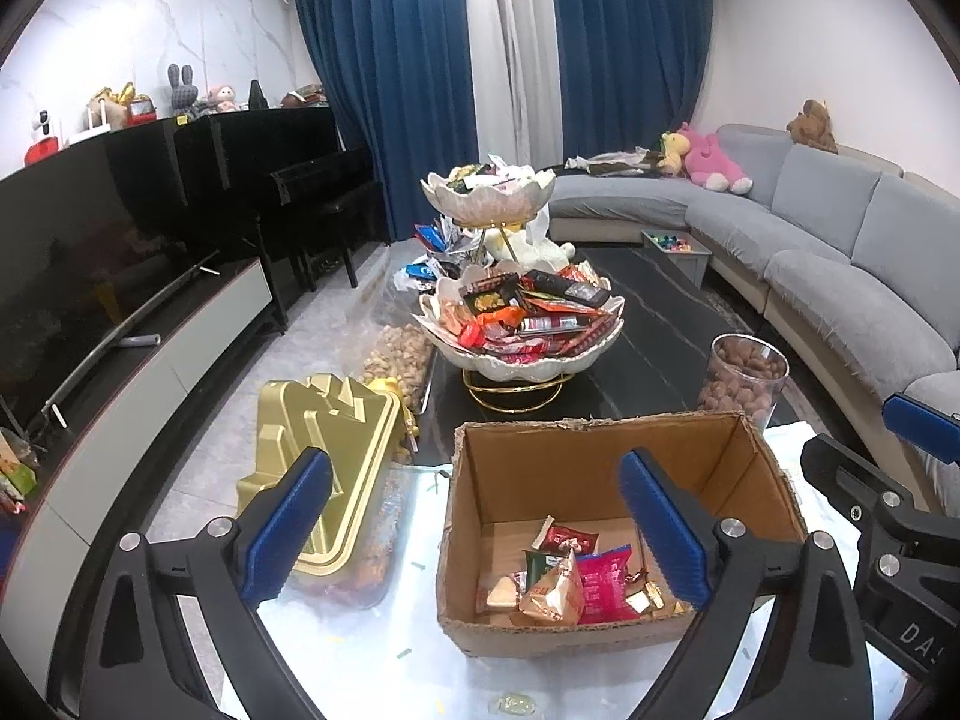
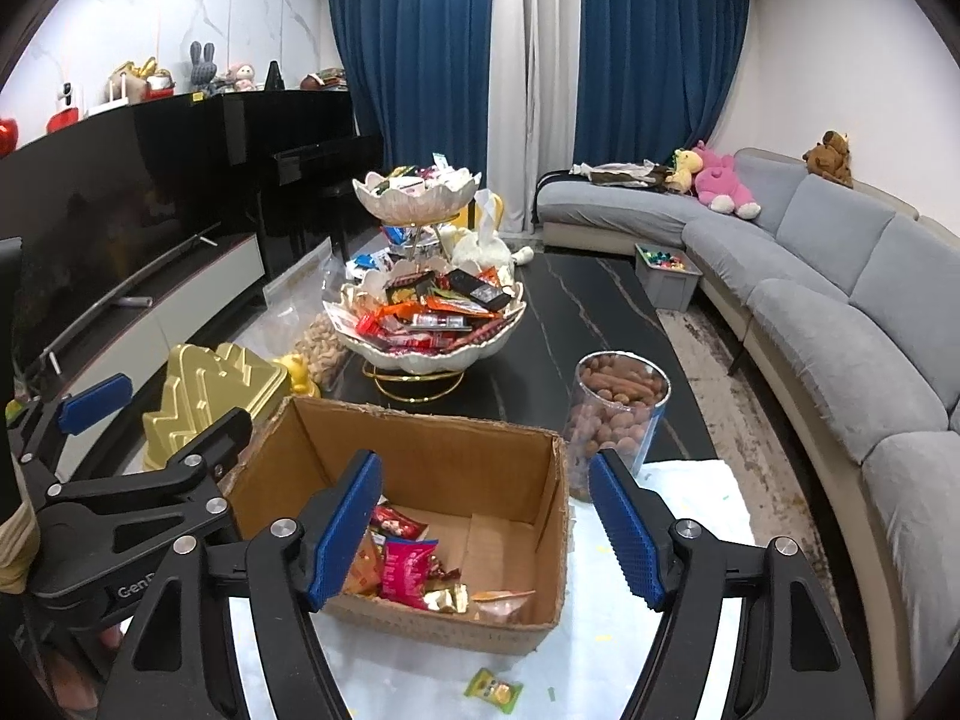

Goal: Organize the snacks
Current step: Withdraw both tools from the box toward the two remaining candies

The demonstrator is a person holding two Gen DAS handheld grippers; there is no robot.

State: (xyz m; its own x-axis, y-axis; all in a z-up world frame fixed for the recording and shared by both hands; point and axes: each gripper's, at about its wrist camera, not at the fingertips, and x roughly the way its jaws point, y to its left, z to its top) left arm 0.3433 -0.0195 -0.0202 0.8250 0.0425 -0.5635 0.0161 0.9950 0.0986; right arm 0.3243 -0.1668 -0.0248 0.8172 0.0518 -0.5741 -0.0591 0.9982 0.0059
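Just open jaws above cardboard box (image 1: 600, 462)

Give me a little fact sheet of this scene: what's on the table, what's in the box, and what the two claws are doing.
Setting: living room, dark table
Cardboard box: open, a few wrapped snacks on its floor
Tiered dish: behind the box, heaped with snacks
Clear jar: brown nuts, right of the box
Gold lid: left of the box
Loose sweet: on the table, before the box
Left gripper: open, empty
Right gripper: open, empty
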